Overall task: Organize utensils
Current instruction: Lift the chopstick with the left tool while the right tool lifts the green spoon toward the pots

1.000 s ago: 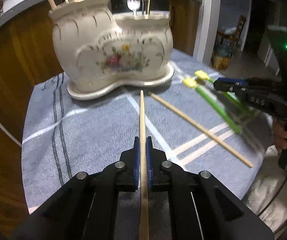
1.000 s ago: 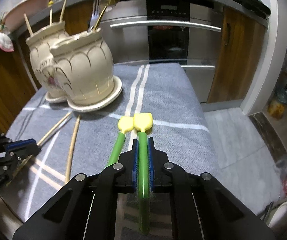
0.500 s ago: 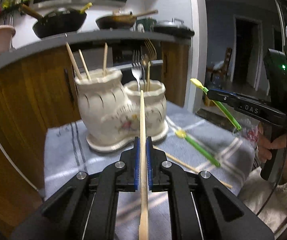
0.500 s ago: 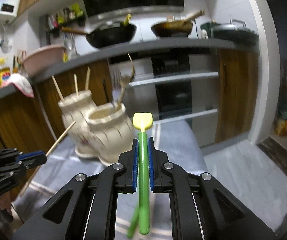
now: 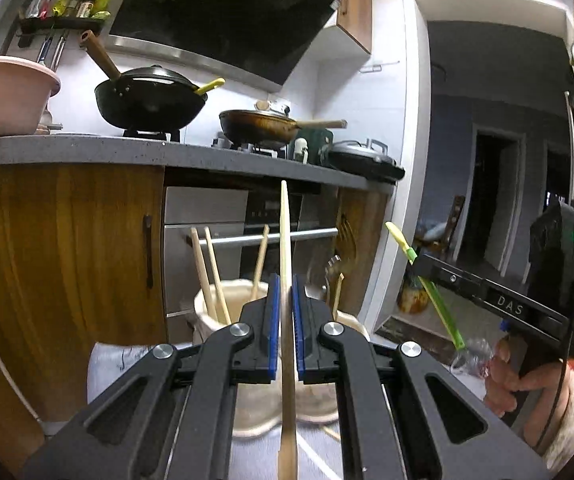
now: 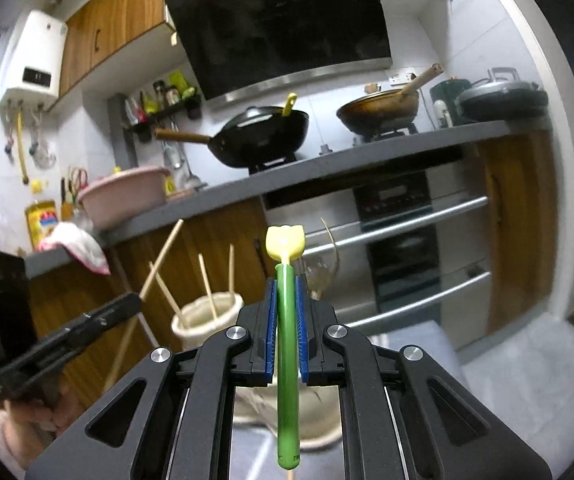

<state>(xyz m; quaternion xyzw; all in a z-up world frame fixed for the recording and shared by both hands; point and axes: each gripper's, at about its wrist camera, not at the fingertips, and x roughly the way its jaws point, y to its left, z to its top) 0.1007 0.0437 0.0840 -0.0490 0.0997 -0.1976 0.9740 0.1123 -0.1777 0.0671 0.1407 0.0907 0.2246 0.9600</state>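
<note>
1. Left claw (image 5: 283, 296) was clenched on a wooden chopstick (image 5: 284, 232), held nearly level above the table, tip toward the oven.
2. Beyond it stood the cream ceramic holder (image 5: 223, 304): three chopsticks (image 5: 211, 272) in its left compartment, forks (image 5: 337, 276) in the right.
3. Grey striped cloth (image 5: 107, 376) covered the table under the holder.
4. Right claw (image 6: 286, 308) was clenched on a green utensil (image 6: 287, 344) with a yellow tulip-shaped end, raised above the holder's right compartment.
</note>
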